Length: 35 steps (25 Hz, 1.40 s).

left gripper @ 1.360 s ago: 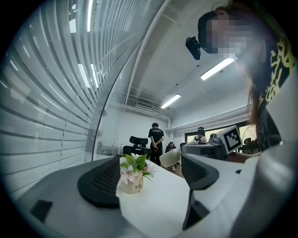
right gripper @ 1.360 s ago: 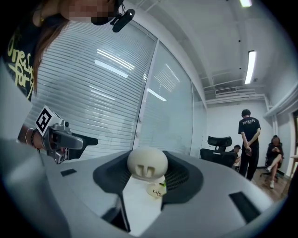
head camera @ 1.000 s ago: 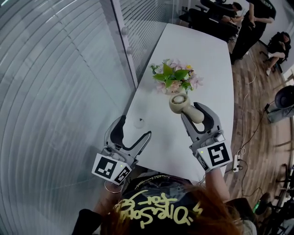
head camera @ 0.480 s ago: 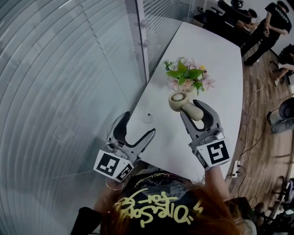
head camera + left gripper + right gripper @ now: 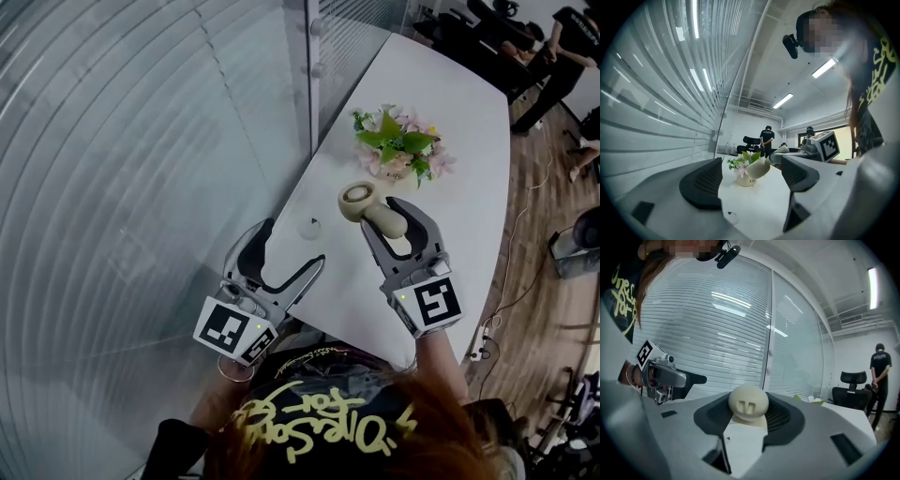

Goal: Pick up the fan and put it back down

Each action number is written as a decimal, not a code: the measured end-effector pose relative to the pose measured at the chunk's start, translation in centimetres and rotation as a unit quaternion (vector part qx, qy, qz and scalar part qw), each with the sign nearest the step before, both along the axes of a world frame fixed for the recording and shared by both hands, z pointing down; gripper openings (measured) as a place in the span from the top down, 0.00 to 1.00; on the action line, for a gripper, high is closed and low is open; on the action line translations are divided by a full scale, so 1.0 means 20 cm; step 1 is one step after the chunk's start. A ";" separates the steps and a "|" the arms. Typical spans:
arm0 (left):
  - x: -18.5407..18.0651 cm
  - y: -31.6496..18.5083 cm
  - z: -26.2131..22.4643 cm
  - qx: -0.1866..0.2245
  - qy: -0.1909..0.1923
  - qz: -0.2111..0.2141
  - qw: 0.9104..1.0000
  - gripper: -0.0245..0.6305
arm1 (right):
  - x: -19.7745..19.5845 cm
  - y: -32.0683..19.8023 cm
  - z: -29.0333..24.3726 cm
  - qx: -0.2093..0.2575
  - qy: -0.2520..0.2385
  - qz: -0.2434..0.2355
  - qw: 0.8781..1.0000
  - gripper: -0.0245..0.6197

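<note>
My right gripper (image 5: 384, 218) is shut on the handle of the cream fan (image 5: 359, 198), holding it roughly level above the white table (image 5: 469, 141), with its round head pointing away from me. In the right gripper view the fan's rounded butt end (image 5: 748, 402) sits between the two dark pads. The fan (image 5: 759, 168) shows in the left gripper view in front of the flower pot. My left gripper (image 5: 293, 244) hangs over the table's near left corner, open and with nothing in it (image 5: 752, 183).
A pot of pink flowers and green leaves (image 5: 401, 150) stands just beyond the fan. A small round disc (image 5: 309, 228) lies on the table near the left gripper. A glass wall with blinds (image 5: 141, 141) runs along the left. People and office chairs (image 5: 553, 47) are at the far end.
The right gripper has carried the fan left and toward me, away from the flower pot, and a little lower. The left gripper has hardly moved.
</note>
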<state>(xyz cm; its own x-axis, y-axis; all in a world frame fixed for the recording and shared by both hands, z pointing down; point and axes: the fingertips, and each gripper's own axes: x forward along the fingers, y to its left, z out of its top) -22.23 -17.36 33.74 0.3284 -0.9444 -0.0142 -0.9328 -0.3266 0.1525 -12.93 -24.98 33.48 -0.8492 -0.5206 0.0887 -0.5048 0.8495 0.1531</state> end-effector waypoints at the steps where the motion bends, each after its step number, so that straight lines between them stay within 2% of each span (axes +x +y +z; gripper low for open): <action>1: 0.00 0.00 0.01 -0.002 0.000 0.000 1.000 0.37 | -0.01 0.00 0.02 -0.002 0.003 -0.003 1.000 0.66; 8: 0.00 0.00 0.05 -0.012 0.001 0.005 1.000 0.37 | -0.11 -0.01 0.16 -0.024 0.017 -0.023 0.999 0.66; 15: 0.00 0.01 0.09 -0.020 0.006 0.006 1.000 0.37 | -0.16 -0.04 0.32 -0.024 0.034 -0.034 0.999 0.66; 24: 0.01 0.03 0.14 -0.032 0.007 0.009 0.999 0.37 | -0.19 -0.07 0.49 -0.039 0.058 -0.032 0.997 0.66; 30: 0.04 0.03 0.18 -0.043 0.010 0.017 0.999 0.37 | -0.20 -0.09 0.55 -0.057 0.057 -0.028 0.996 0.66; 35: 0.04 0.03 0.22 -0.047 0.013 0.018 0.999 0.37 | -0.20 -0.10 0.63 -0.055 0.073 -0.025 0.995 0.66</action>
